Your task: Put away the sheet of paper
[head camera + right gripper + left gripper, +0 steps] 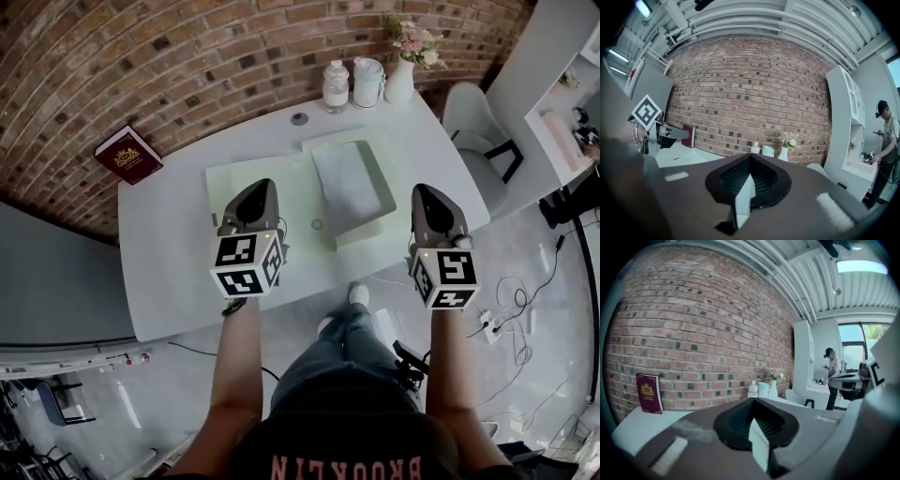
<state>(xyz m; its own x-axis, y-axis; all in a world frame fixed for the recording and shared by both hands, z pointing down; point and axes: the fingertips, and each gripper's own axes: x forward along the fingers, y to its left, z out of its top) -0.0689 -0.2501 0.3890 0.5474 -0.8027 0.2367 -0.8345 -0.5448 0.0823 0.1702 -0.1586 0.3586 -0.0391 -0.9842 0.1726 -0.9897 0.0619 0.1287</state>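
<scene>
Looks basically done: sheet of paper (pixel 345 183) lies flat inside the tray (pixel 386 195), mid-desk (pixel 169 272), nothing overhanging that I can see. Probably nothing left but a final check.

Left tongs (pixel 751 401) are closed, nothing between them. Right tongs (pixel 749 159) are also together and empty. Both hang over the desk's near edge, well apart from the tray.

Materials: paper is thin, white and matte. The tray is pale green, rectangular and shallow with raised walls. It sits beside a flat pale-green mat (pixel 248 183) on the smooth white desk. Tong pads are ribbed black.
</scene>
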